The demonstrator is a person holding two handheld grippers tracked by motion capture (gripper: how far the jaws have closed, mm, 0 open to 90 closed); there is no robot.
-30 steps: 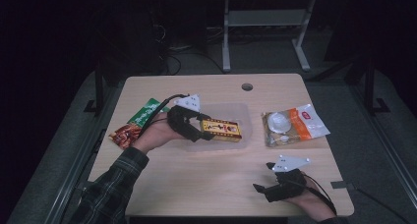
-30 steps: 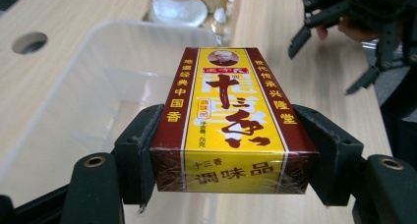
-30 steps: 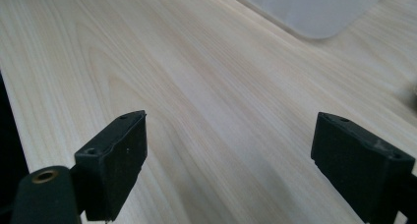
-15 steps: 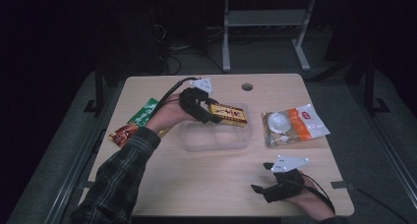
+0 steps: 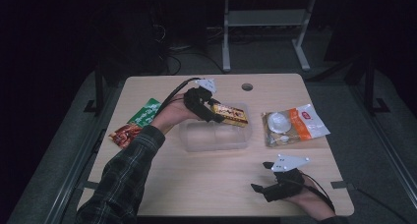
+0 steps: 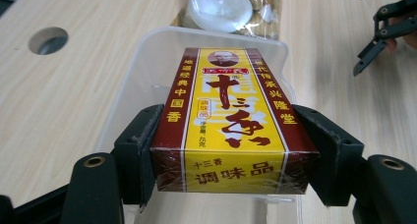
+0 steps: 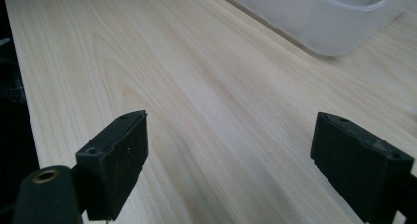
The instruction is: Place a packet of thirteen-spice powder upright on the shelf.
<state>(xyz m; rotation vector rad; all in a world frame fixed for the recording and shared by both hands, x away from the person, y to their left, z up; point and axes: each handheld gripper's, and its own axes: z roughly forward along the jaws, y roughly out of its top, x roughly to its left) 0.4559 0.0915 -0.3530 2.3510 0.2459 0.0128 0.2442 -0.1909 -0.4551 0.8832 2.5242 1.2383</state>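
My left gripper (image 5: 216,116) is shut on a yellow and maroon seasoning box (image 5: 232,114) and holds it over the far edge of a clear plastic container (image 5: 196,138). In the left gripper view both jaws clamp the long sides of the box (image 6: 228,121), with the container's rim (image 6: 147,42) below and beyond it. My right gripper (image 5: 260,188) rests near the table's front right, open and holding nothing. In the right gripper view the right gripper (image 7: 231,160) stands wide over bare wood, with a corner of the container (image 7: 334,22) ahead of it.
A green packet (image 5: 145,112) and a red packet (image 5: 125,134) lie at the table's left. A white and orange snack bag (image 5: 295,126) lies right of the container. A cable hole (image 5: 247,87) sits near the far edge. Dark floor surrounds the table.
My left gripper has carried the box away from the person, from over the container's middle to its far edge. The right gripper has stayed in place.
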